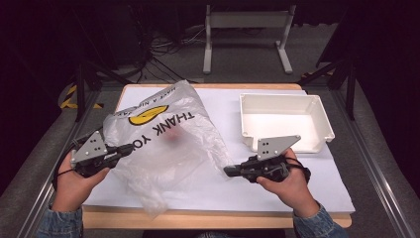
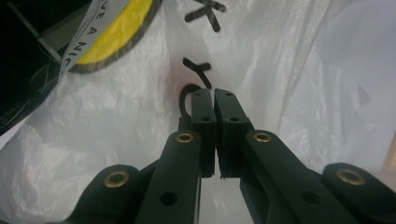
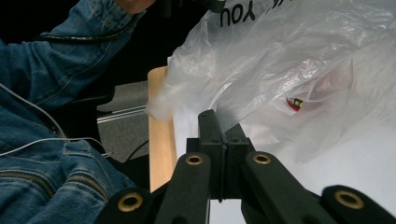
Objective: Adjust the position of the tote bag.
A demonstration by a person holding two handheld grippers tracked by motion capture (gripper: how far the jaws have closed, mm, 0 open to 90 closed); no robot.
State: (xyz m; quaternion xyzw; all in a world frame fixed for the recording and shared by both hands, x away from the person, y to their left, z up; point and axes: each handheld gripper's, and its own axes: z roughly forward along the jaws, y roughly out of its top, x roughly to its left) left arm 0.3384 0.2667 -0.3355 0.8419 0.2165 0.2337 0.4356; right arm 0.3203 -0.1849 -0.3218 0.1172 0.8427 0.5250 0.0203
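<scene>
A thin clear plastic bag printed with "THANK YOU" and a yellow face is held up off the white-covered table. My left gripper is shut on the bag's left edge; in the left gripper view its jaws meet tightly against the bag's film. My right gripper is shut on the bag's right corner, and film runs up from its closed tips. A blurred reddish item shows through the bag, and a small coloured label sits beside it.
A white rectangular tray stands at the back right of the table, just behind my right hand. The white sheet covers the wooden tabletop. A denim sleeve is at the table's near edge. A white frame stands on the floor beyond.
</scene>
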